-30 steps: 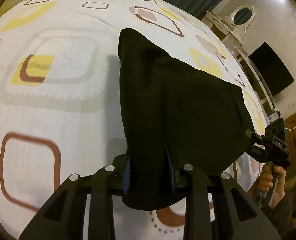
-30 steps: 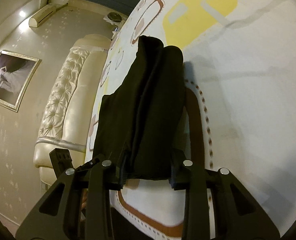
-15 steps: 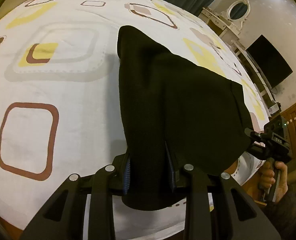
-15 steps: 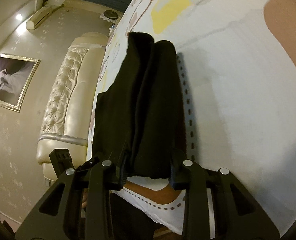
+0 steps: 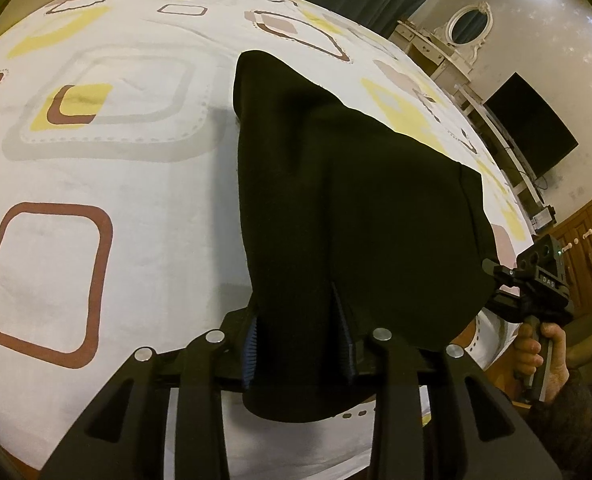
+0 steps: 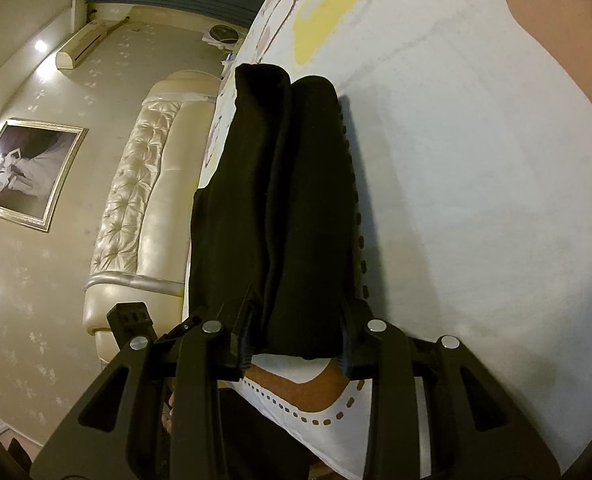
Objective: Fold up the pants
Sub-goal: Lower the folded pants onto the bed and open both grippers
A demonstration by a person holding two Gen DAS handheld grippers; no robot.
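Pants (image 5: pixel 355 216) bunched between left claw (image 5: pixel 299 344) fingers

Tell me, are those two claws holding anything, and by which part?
Yes: the black pants. The left gripper, whose jaws have just been opening, and the right gripper each have a bunched near edge of the fabric between their pads.

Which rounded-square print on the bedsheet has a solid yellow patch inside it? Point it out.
The grey-outlined square, left of the black pants. The brown-outlined square nearer the camera is white inside.
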